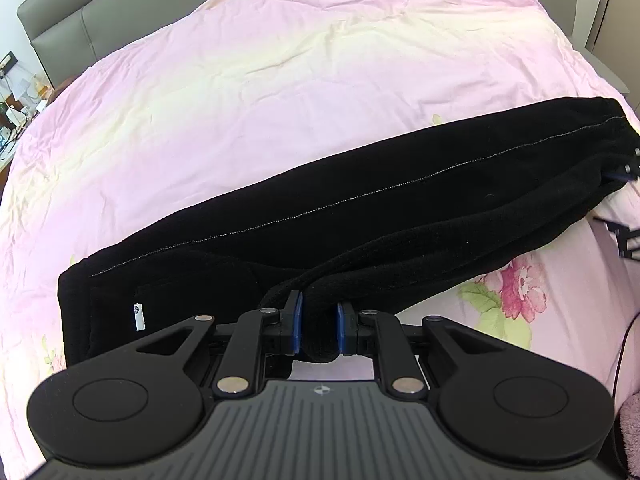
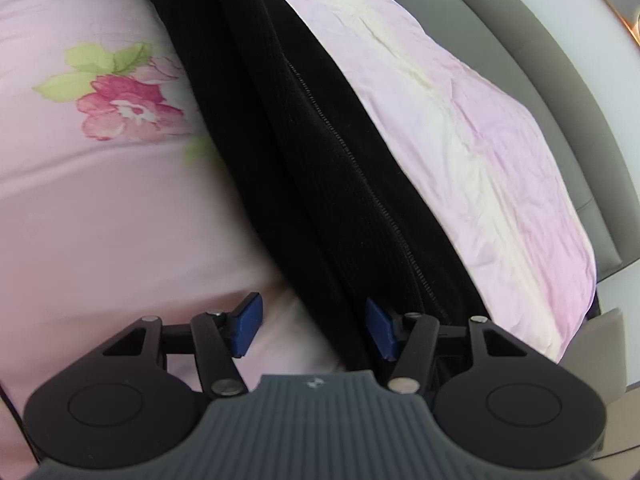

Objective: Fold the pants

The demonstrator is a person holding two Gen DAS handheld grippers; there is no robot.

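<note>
Black pants point(image 1: 360, 208) lie folded lengthwise in a long band across a pink floral bedspread point(image 1: 240, 80), with the waistband and a white label point(image 1: 138, 316) at the left end. My left gripper point(image 1: 318, 308) is shut on a bunched fold at the near edge of the pants, and the cloth is lifted between its blue pads. In the right wrist view the pants point(image 2: 320, 160) run up and away. My right gripper point(image 2: 314, 320) stands open over their near end. One blue pad is over the bedspread point(image 2: 100, 220), the other against the black cloth.
A grey padded headboard point(image 1: 80, 12) stands at the far left, with a cluttered bedside surface point(image 1: 12, 120) beside it. A grey bed frame point(image 2: 540, 100) borders the bedspread in the right wrist view. Wide pink bedspread lies beyond the pants.
</note>
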